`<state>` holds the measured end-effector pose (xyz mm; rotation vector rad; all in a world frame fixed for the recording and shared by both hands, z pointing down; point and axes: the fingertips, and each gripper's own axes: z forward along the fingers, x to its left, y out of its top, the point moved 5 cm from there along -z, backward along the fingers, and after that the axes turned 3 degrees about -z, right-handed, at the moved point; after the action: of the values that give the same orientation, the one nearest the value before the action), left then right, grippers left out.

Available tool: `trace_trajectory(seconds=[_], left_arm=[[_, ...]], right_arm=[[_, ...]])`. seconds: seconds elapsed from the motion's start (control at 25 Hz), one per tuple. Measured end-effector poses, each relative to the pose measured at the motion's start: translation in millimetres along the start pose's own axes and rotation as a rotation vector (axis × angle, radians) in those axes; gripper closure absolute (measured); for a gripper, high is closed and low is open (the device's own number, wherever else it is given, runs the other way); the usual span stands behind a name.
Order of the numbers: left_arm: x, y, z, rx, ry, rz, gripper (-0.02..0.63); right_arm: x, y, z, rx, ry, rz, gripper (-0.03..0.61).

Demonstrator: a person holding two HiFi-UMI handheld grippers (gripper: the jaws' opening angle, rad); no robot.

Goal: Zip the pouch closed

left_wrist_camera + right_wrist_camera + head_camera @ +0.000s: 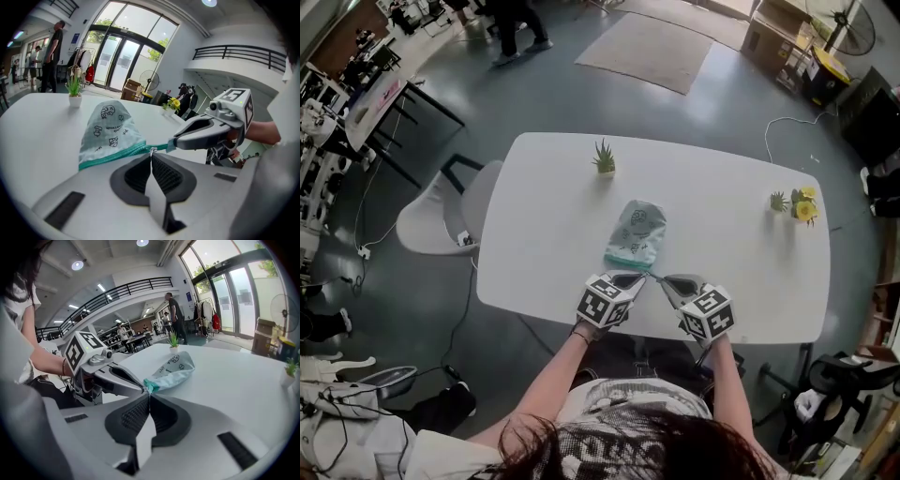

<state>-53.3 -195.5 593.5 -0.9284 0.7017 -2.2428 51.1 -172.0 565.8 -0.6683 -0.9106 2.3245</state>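
With the teal end of the pale green fabric pouch (110, 129) clamped in the right gripper (149, 393), the small silver zip pull (151, 150), pinched tight by the left gripper (151, 154), should be drawn straight along the zip.

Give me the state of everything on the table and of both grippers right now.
pouch: lying on the table, teal zipper edge toward the person; how far it is zipped, cannot tell.
left gripper: jaws shut on the zipper pull.
right gripper: jaws shut on the pouch's teal end.
zipper pull: pinched, close to the right gripper's end.
succulent pot: upright.
flower pot: upright.
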Motion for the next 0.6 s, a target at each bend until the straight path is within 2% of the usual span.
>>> trace_trajectory(seconds=[0.16, 0.32, 0.52, 0.6], left_arm=[[6, -3, 2, 0.019, -0.006, 0.013, 0.597], [13, -3, 4, 0.035, -0.031, -0.008, 0.597], [44, -11, -2, 0.070, 0.026, -0.045, 0.597], [54, -14, -5, 0.088, 0.051, -0.036, 0.598]], right_arm=[[2, 0, 5, 0.014, 0.003, -0.023, 0.574], [-1, 2, 5, 0.030, 0.006, -0.034, 0.574], [-12, -2, -3, 0.038, 0.001, -0.027, 0.574], [-14, -3, -5, 0.043, 0.000, -0.030, 0.574]])
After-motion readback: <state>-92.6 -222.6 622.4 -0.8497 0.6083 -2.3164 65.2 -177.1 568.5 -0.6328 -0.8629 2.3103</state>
